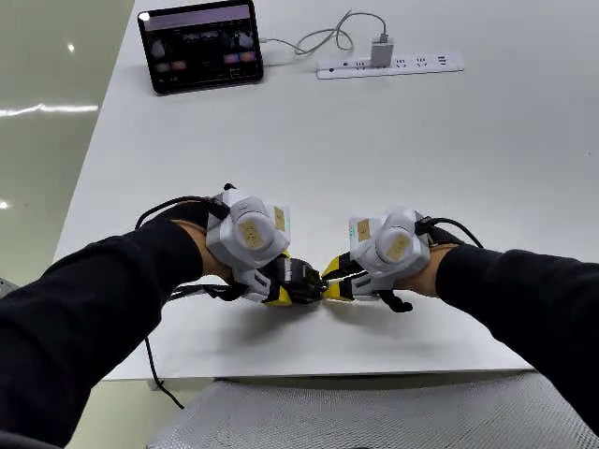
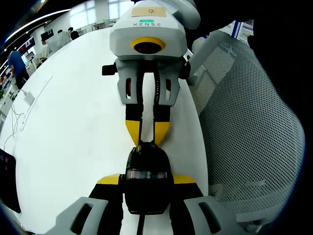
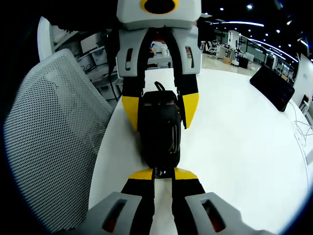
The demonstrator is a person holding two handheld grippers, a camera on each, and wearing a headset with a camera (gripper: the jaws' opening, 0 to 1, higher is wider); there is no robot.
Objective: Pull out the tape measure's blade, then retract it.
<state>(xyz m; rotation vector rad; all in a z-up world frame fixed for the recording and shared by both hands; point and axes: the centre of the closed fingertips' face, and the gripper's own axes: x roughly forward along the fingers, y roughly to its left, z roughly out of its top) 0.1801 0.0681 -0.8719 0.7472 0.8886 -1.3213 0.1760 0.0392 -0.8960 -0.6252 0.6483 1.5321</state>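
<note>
Rounded, glossy black tape measure (image 3: 159,125)

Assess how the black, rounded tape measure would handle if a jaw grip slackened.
The black tape measure looks rigid and compact, so it probably wouldn't flex. Its smooth, rounded shell may slip between the left gripper's yellow tips. On the white table, it would likely tip onto a flat side rather than roll.

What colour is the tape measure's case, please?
Black tape measure case, clearest in the right gripper view.
</note>
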